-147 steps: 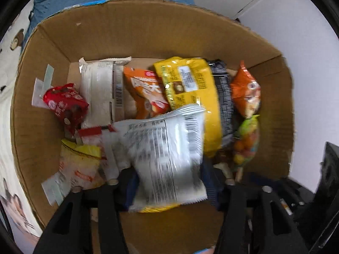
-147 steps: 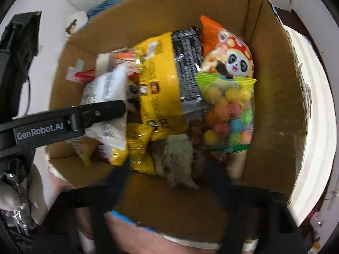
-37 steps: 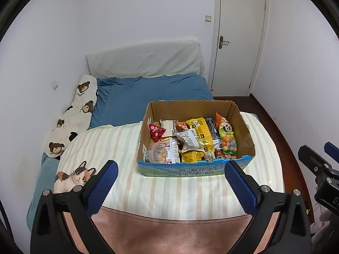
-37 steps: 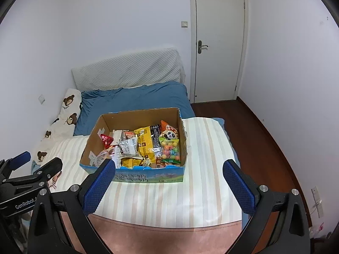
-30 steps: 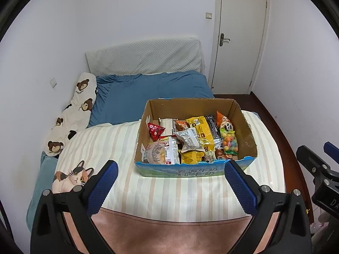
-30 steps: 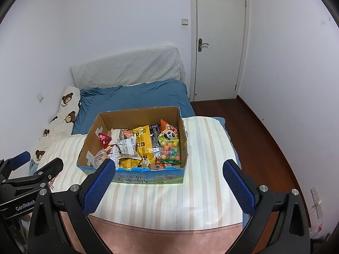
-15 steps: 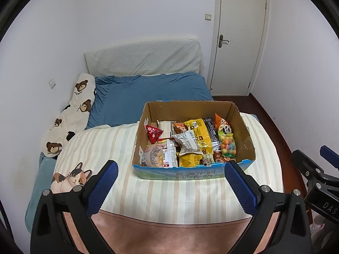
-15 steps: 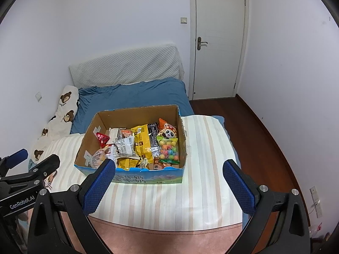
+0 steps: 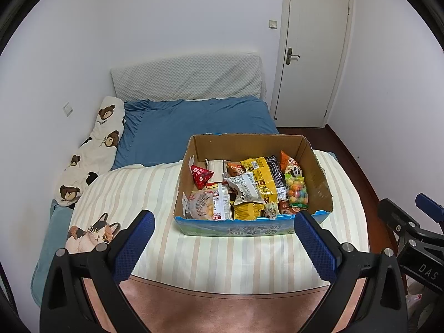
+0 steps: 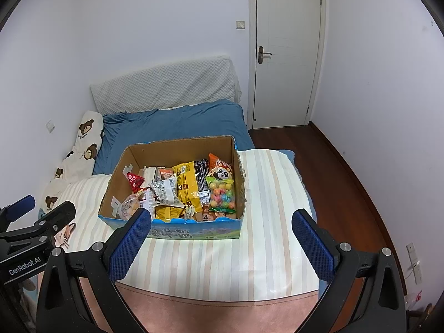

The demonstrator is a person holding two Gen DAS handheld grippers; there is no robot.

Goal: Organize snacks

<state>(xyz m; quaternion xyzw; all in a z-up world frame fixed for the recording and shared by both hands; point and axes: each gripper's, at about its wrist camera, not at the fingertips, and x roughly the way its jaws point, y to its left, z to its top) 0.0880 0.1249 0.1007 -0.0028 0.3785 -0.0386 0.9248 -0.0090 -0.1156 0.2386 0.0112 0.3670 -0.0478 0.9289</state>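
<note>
Cardboard box of snacks, open-topped, at centre frame in both wrist views, resting on a striped blanket spread over the near half of the bed. Blue printed band along the box's near wall, plain brown card on the other walls. Inside, packed close and overlapping: red triangular packet at upper left of the pile; round pale bun packet at lower left against the near wall; silver-white wrapper lying tilted across the middle; long yellow bag just right of it, with a black packet touching its right edge; panda-print orange bag at upper right; clear bag of coloured candy balls directly below the panda bag, by the right wall. Small yellow and brown packets along the near wall, labels too small to read.

Left gripper low in its own frame, blue-padded fingers spread wide, nothing between them, well short of the box. Right gripper likewise low in its frame, spread wide and empty, left finger overlapping the box's near left corner in the picture only. Each gripper's black body also visible at the edge of the other's view.

Farther out: cat print on the blanket at lower left, bear-print pillow along the left wall, blue sheet beyond the box, quilted white headboard, white door at upper right, dark wood floor.
</note>
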